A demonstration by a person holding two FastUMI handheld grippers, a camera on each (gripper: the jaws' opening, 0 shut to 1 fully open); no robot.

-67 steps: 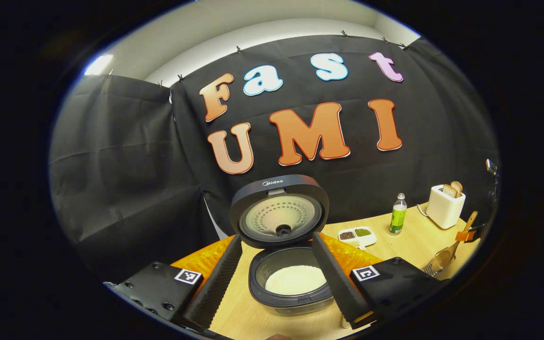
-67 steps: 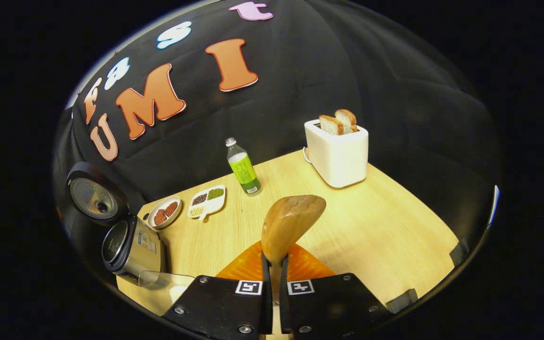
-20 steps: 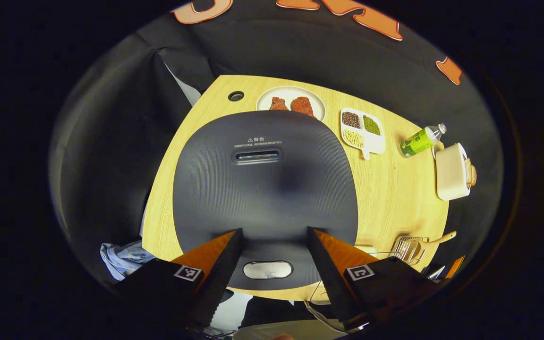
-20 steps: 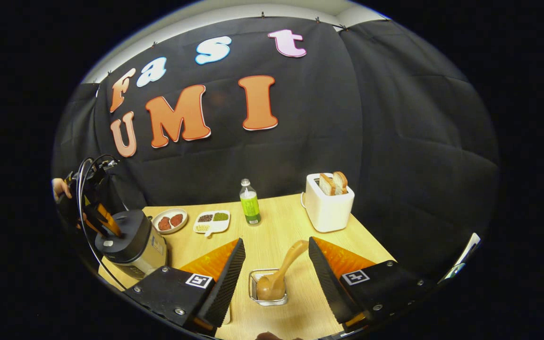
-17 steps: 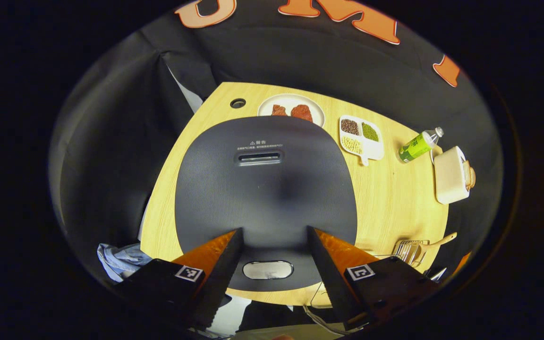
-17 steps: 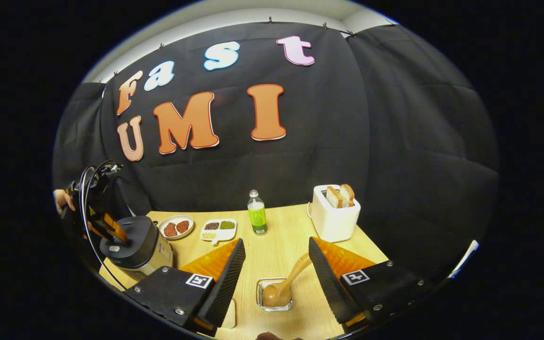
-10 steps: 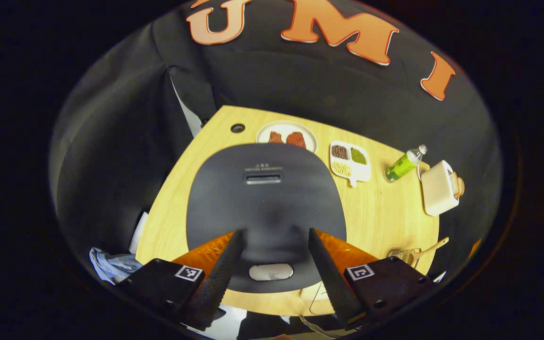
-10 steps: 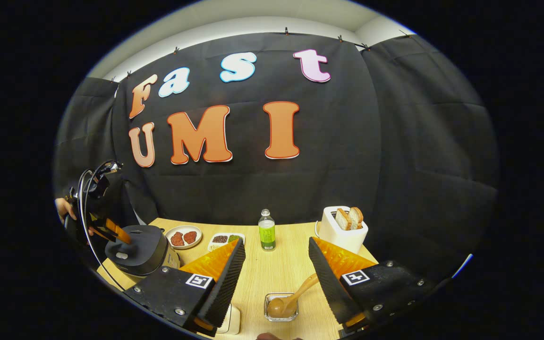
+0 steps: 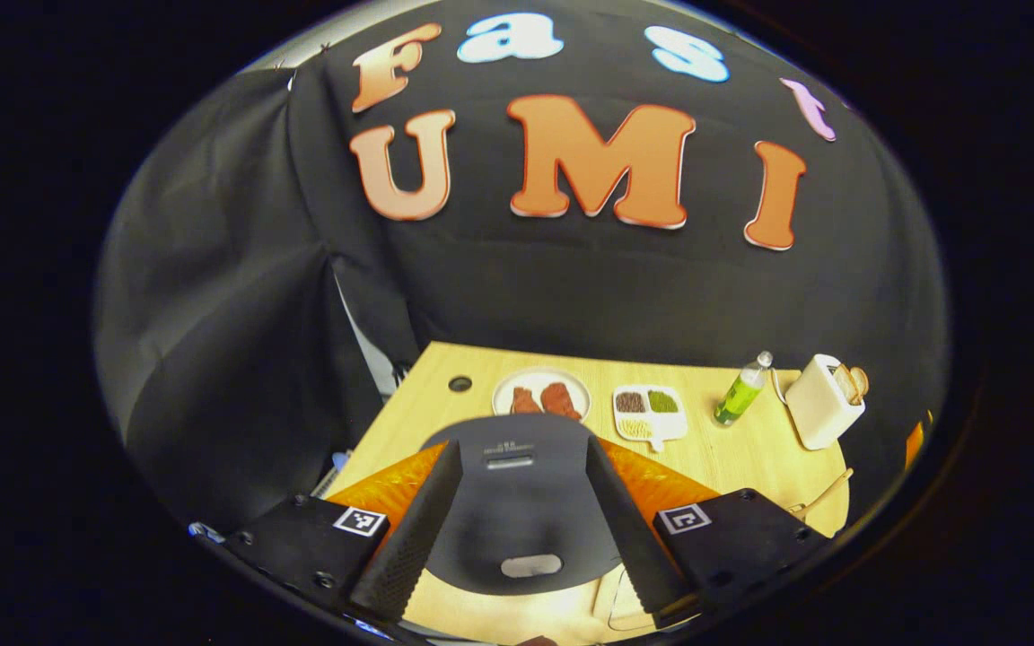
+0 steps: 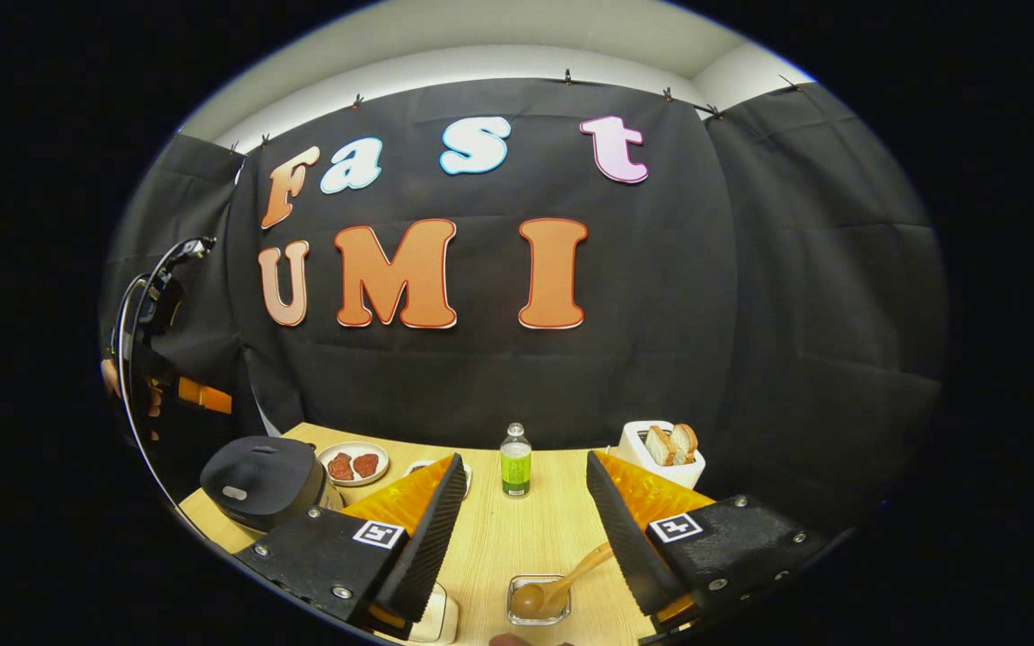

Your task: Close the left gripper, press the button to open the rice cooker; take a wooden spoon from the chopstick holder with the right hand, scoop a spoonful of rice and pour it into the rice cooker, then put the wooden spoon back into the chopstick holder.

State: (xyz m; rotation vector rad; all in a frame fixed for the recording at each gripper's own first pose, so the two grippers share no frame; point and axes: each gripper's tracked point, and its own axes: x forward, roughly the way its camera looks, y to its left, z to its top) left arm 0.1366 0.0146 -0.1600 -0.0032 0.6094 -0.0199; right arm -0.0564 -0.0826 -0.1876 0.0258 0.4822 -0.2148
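The rice cooker (image 9: 517,493) stands with its dark lid down, its pale button (image 9: 530,565) at the near edge. My left gripper (image 9: 524,444) hangs open above the lid, touching nothing. From the right gripper view the cooker (image 10: 261,480) sits at the far left, with the left gripper (image 10: 198,395) held high above it by a hand (image 10: 109,377). My right gripper (image 10: 523,458) is open and holds nothing. Below and between its fingers, the wooden spoon (image 10: 562,579) leans bowl-down in the clear chopstick holder (image 10: 538,610). In the left gripper view that holder (image 9: 818,504) is at the table's right edge.
Behind the cooker lie a plate of meat (image 9: 541,395) and a divided dish of beans (image 9: 649,408). A green bottle (image 10: 514,467) and a white toaster with bread (image 10: 668,453) stand toward the back. A pale container (image 10: 432,621) sits by my right gripper's left finger.
The cooker lid, up 3.4 s ago, is down. My right gripper let go of the spoon, which now rests in the holder. Over the last second both grippers rose and drew back.
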